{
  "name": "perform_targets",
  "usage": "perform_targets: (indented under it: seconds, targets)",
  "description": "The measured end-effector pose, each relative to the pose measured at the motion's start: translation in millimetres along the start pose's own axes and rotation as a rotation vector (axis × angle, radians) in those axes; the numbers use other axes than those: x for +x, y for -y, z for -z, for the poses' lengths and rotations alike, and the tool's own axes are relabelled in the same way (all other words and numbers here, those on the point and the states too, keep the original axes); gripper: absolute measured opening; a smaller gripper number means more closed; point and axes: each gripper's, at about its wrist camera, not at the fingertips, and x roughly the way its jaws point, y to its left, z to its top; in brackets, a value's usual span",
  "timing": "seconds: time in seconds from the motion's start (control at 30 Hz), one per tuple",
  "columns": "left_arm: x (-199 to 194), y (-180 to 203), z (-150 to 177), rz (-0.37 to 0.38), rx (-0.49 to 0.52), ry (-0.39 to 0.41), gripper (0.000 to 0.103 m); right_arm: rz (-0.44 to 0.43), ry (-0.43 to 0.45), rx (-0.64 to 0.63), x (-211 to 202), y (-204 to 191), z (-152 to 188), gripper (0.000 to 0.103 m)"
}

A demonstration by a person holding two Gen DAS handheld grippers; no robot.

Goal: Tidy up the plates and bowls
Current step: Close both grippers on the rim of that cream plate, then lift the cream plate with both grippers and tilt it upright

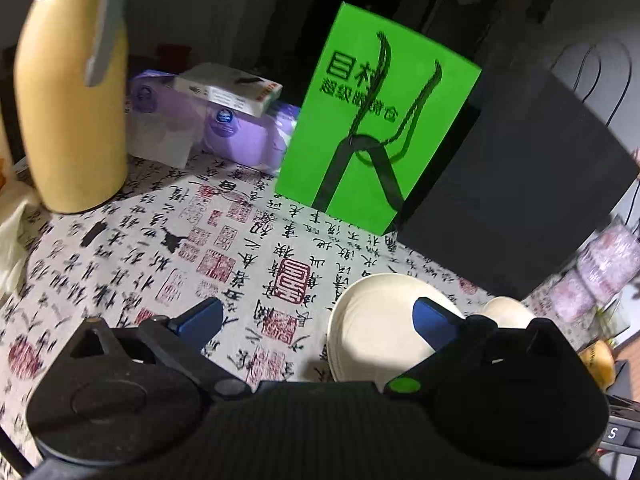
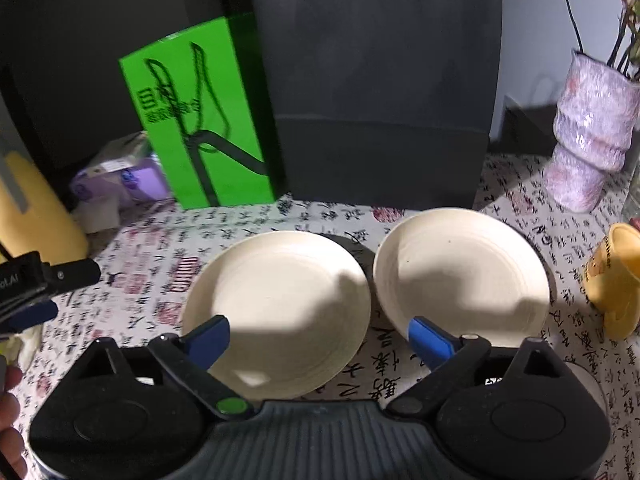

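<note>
- Here, the right gripper (image 2: 318, 336) tilts down over the table (image 2: 140, 248), its blue fingers (image 2: 210, 340) spread wide with nothing between them; the left finger overlaps the near rim of the left plate (image 2: 276, 300), the right finger (image 2: 430, 342) the near rim of the right plate (image 2: 460, 268), though contact cannot be told
- In the right wrist view the two cream plates lie side by side, rims close but apart, a strip of printed cloth between them at 12 o'clock from the gripper
- The left gripper (image 1: 320, 316) also angles downward, jaws wide and empty; its right finger (image 1: 434, 322) hangs over a plate (image 1: 372, 320) at 1 o'clock, its left finger (image 1: 200, 316) over bare cloth; a second cream rim (image 1: 506, 312) peeks out at 2 o'clock
- Part of the left gripper (image 2: 36, 288) shows at 9 o'clock in the right wrist view, with fingertips of a hand (image 2: 10, 412) at the lower left edge
- Behind the plates a green bag (image 2: 200, 120) at 11 o'clock and a black bag (image 2: 380, 100) at 12 o'clock stand close together, closing off the far side
- A pink vase (image 2: 592, 128) at 2 o'clock and a tipped yellow cup (image 2: 616, 276) at 3 o'clock border the right plate; the cup is near its rim
- A yellow jug (image 1: 72, 100) stands at 10 o'clock in the left wrist view, purple packs (image 1: 224, 128) at 11 o'clock; open cloth lies between them and the plate
</note>
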Motion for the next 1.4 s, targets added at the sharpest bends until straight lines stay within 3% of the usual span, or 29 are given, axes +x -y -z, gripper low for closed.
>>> perform_targets:
  seconds: [0.13,0.37,0.43,0.57,0.63,0.7,0.77,0.83,0.93,0.97,1.1,1.4]
  targets:
    - [27.8,-8.2,-4.1,0.028,-0.003,-0.04,0.101,0.027,-0.037,0.022,23.9,7.4,-0.9,0.088]
    - [77.3,-9.7,0.7,0.09,0.022,-0.165,0.079,0.028,-0.068,0.073,49.7,22.1,2.8,0.073]
    - [87.2,-11.5,4.3,0.124,0.037,-0.186,0.077,0.037,-0.09,0.085,57.7,25.0,6.5,0.054]
    - [104.2,-16.8,10.8,0.16,0.036,-0.215,0.071,0.045,-0.13,0.121,73.8,31.3,11.4,0.042]
    - [112.6,-18.9,14.4,0.18,0.025,-0.238,0.065,0.048,-0.141,0.132,80.1,33.2,13.4,0.035]
    - [117.8,-20.9,16.2,0.192,0.016,-0.258,0.048,0.049,-0.144,0.135,85.4,33.3,14.7,0.033]
    - [117.6,-21.7,16.5,0.193,0.013,-0.259,0.046,0.048,-0.148,0.138,89.9,32.9,16.5,0.031]
    - [118.0,-22.5,17.1,0.199,0.013,-0.252,0.043,0.053,-0.154,0.141,95.0,31.4,18.0,0.022]
    - [121.9,-22.4,20.1,0.212,0.007,-0.27,0.028,0.047,-0.155,0.149,99.4,30.2,21.5,0.015]
    - [122.0,-22.1,20.6,0.217,0.005,-0.278,0.018,0.041,-0.148,0.152,100.0,29.3,22.3,0.012]
    - [120.6,-21.6,20.7,0.244,0.018,-0.267,0.006,0.059,-0.132,0.14,99.9,22.4,22.3,0.012]
    - [118.2,-20.2,19.8,0.228,0.045,-0.243,0.006,0.053,-0.093,0.112,97.0,16.7,27.8,0.012]
